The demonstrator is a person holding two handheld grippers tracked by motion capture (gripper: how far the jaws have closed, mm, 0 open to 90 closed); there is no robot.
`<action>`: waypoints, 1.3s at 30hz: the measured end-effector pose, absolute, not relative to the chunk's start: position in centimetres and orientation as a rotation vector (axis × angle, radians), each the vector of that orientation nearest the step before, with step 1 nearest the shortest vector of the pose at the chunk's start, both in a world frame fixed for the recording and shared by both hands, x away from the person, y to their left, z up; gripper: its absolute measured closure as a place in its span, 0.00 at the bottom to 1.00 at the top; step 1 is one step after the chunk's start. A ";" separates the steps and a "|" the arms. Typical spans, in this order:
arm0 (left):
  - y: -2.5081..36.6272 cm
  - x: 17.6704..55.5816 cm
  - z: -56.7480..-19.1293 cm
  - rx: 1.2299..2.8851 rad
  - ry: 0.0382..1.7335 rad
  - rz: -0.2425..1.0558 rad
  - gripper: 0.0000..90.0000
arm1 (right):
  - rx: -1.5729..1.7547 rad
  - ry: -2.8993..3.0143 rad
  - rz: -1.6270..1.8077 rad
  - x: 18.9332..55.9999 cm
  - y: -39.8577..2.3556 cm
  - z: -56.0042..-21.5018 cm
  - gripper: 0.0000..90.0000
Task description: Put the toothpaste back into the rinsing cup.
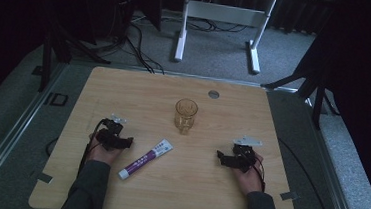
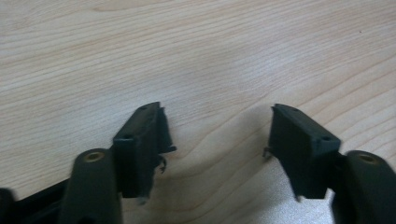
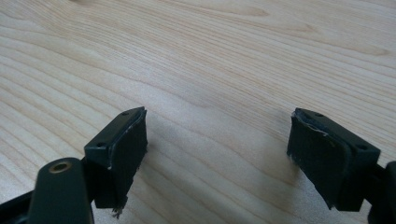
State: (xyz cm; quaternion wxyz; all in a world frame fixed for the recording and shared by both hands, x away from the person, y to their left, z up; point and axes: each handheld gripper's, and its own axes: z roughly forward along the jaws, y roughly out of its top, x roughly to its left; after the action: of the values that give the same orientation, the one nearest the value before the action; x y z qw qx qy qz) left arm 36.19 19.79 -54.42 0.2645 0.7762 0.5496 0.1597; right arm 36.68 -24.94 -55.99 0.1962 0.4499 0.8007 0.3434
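An amber glass tumbler (image 1: 185, 115) stands upright near the middle of the wooden table (image 1: 233, 113). A white and purple tube (image 1: 146, 158) lies flat in front of it, slanting toward the near left. My left gripper (image 1: 129, 142) rests low on the table just left of the tube, held by a hand. Its jaws stand open over bare wood (image 2: 217, 130). My right gripper (image 1: 218, 157) sits at the near right, apart from both objects. It is open too, with nothing between its fingers (image 3: 217, 133).
A small round grey cap (image 1: 214, 94) is set into the table's far side. Beyond the table are carpet, cables and a white desk frame (image 1: 220, 17). Dark stands (image 1: 319, 95) flank the table at both far corners.
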 end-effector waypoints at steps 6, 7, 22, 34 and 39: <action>19.5 35.5 -53.7 2.094 1.441 0.429 0.44 | 1.261 2.242 0.962 36.7 -24.9 -56.0 0.22; 19.4 35.4 -53.5 2.093 1.431 0.432 0.44 | 1.260 2.243 0.961 36.7 -24.9 -56.0 0.22; 18.7 34.4 -50.5 2.095 1.321 0.458 0.45 | 1.258 2.242 0.962 36.7 -24.9 -56.0 0.22; 17.6 34.1 -48.8 2.146 1.290 0.488 0.46 | 1.260 2.242 0.962 36.7 -24.9 -56.0 0.22; 17.4 34.1 -48.4 2.158 1.304 0.466 0.48 | 1.260 2.242 0.962 36.7 -24.9 -56.0 0.22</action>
State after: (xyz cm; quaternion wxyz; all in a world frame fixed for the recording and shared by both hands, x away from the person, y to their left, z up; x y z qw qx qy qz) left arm 34.13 17.37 -48.36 0.2845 0.8068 0.4875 0.1743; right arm 36.66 -24.93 -56.00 0.1966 0.4498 0.8006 0.3436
